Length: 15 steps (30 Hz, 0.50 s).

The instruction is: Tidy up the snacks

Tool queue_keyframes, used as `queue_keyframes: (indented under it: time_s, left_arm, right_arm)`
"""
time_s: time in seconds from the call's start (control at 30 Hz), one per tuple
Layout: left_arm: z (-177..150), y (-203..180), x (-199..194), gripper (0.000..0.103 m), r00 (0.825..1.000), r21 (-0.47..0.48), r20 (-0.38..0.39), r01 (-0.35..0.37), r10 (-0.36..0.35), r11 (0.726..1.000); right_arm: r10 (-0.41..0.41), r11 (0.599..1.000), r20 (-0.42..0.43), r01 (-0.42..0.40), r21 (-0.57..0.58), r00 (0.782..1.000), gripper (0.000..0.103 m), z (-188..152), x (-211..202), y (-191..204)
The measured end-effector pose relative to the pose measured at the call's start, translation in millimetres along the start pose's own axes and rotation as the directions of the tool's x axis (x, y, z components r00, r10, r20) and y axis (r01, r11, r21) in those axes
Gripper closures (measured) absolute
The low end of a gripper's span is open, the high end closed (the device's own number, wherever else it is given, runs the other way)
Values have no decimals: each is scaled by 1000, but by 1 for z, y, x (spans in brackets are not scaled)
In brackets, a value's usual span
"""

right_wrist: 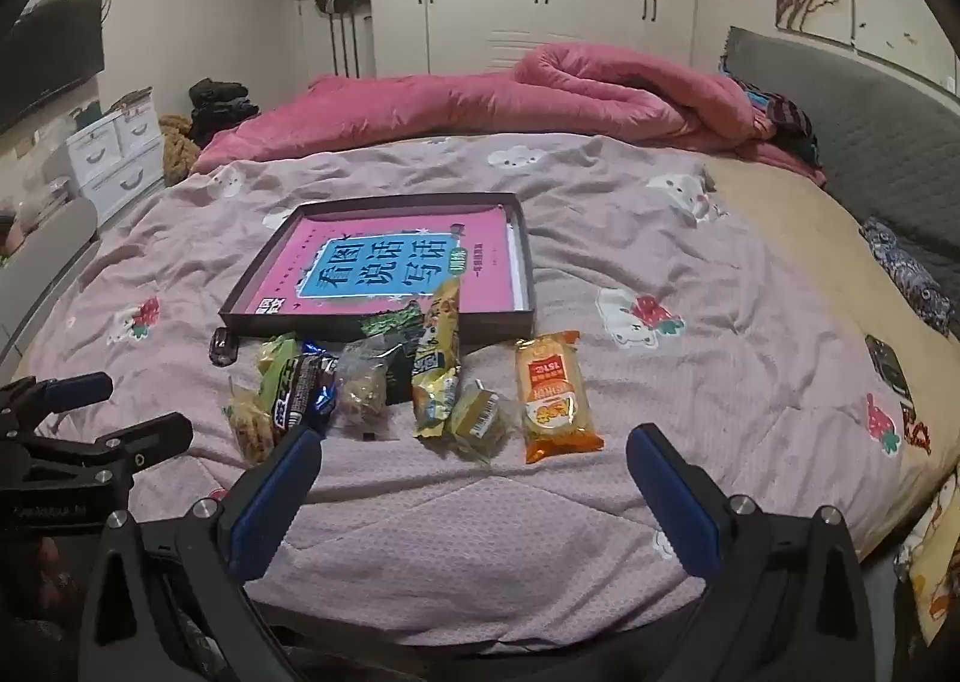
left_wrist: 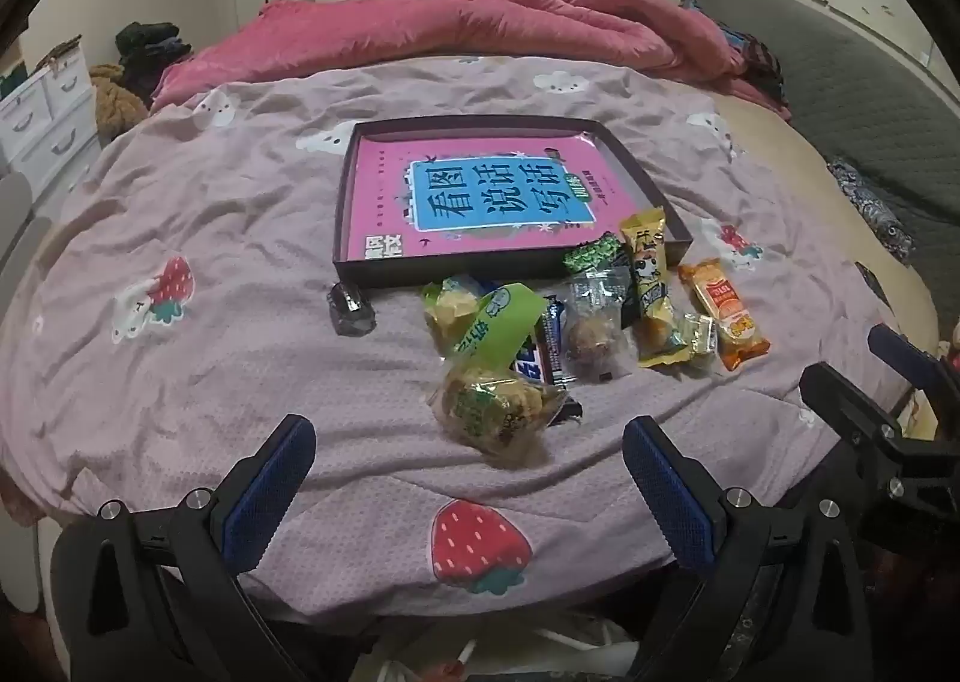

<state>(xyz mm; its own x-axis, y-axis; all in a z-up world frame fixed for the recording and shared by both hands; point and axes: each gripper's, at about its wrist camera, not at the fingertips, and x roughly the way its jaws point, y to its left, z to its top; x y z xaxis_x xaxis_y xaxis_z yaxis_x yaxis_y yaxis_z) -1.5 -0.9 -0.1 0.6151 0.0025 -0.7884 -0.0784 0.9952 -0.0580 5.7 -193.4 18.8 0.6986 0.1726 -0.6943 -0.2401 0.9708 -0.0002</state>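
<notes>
Several wrapped snacks lie in a loose row on the bed in front of a shallow dark box with a pink book in it. Among them are a green cookie pack, a dark chocolate bar, a yellow pack leaning on the box edge, and an orange pack. A small black wrapped piece lies to the left. My left gripper is open and empty before the cookie pack. My right gripper is open and empty before the yellow and orange packs.
The bed has a purple strawberry-print cover. A rolled pink duvet lies at the far side and a grey headboard at the right. White drawers stand at the left. A dark phone-like object lies at the right.
</notes>
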Motion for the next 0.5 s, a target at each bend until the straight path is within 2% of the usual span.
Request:
queue_keyframes:
  time_s: [0.03, 0.07, 0.5]
  left_arm:
    - [-1, -1, 0, 1, 1000, 0, 1, 0, 0, 1000]
    - [2, 2, 2, 1, 999, -20, -33, 21, -22, 1000]
    - [4, 4, 2, 1, 1000, -11, -17, 2, -2, 1000]
  right_arm:
    - [0, 1000, -2, 0, 3, 1000, 0, 0, 1, -1]
    - [-15, 999, 0, 15, -37, 1000, 0, -1, 1, 7]
    - [0, 999, -22, -1, -47, 1000, 0, 2, 5, 9]
